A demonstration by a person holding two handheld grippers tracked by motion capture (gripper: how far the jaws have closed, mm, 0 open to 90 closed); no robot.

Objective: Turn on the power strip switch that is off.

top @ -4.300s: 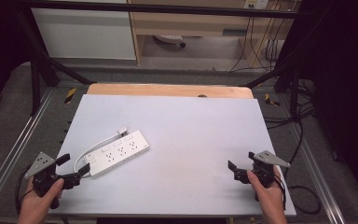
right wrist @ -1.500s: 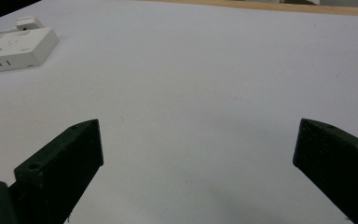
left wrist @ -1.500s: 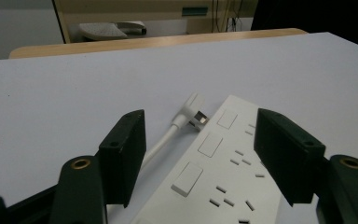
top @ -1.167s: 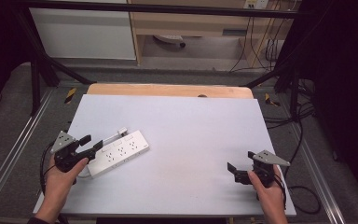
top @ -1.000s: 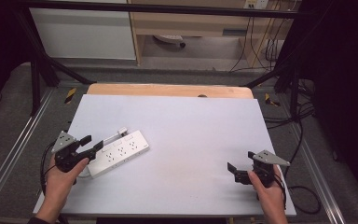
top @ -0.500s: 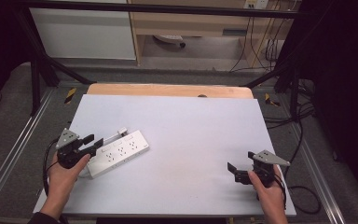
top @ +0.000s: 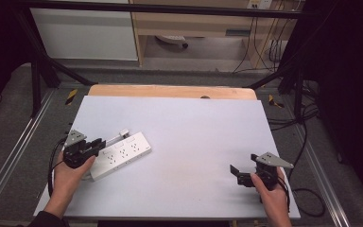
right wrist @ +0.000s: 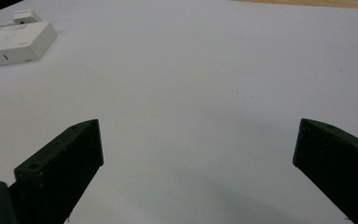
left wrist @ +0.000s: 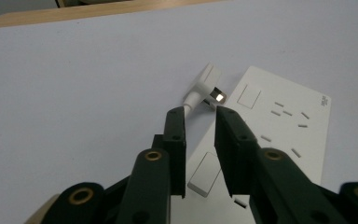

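- Since the earliest frame, the left gripper (top: pixel 96 146) has come up from the table's near left corner to the left end of the white power strip (top: pixel 123 155); the right gripper (top: pixel 236 173) has kept its place well to the right of the strip.
- Its jaws have just been closing and now stand a narrow gap apart. In the left gripper view (left wrist: pixel 200 114) they straddle the white cord (left wrist: pixel 190 99) where it leaves the strip's end; whether the pads already press on it I cannot tell.
- The right gripper's jaws are spread wide in the right gripper view (right wrist: pixel 198 149), with bare tabletop between them.
- The table (top: pixel 194 127) has a pale grey, matte top, with a strip of bare wood (top: pixel 170 91) along the edge beyond the power strip.
- Aluminium rails (top: pixel 9 161) run along both sides of the table over grey carpet (top: pixel 9 113). Behind the table stand a white cabinet (top: pixel 85 33) and a wooden shelf unit (top: pixel 194 23), and black cables (top: pixel 307 118) hang and trail on the far side of the right rail.
- The power strip lies flat and slantwise on the left half of the table, its right end farther from the person than its left.
- Its face (left wrist: pixel 279 126) is plain white, with rows of narrow socket slots, flat rectangular switches and a small dark mark at one corner.
- A white plug (left wrist: pixel 209 81) with a shiny metal tip lies touching the strip's far long edge, near the left end.
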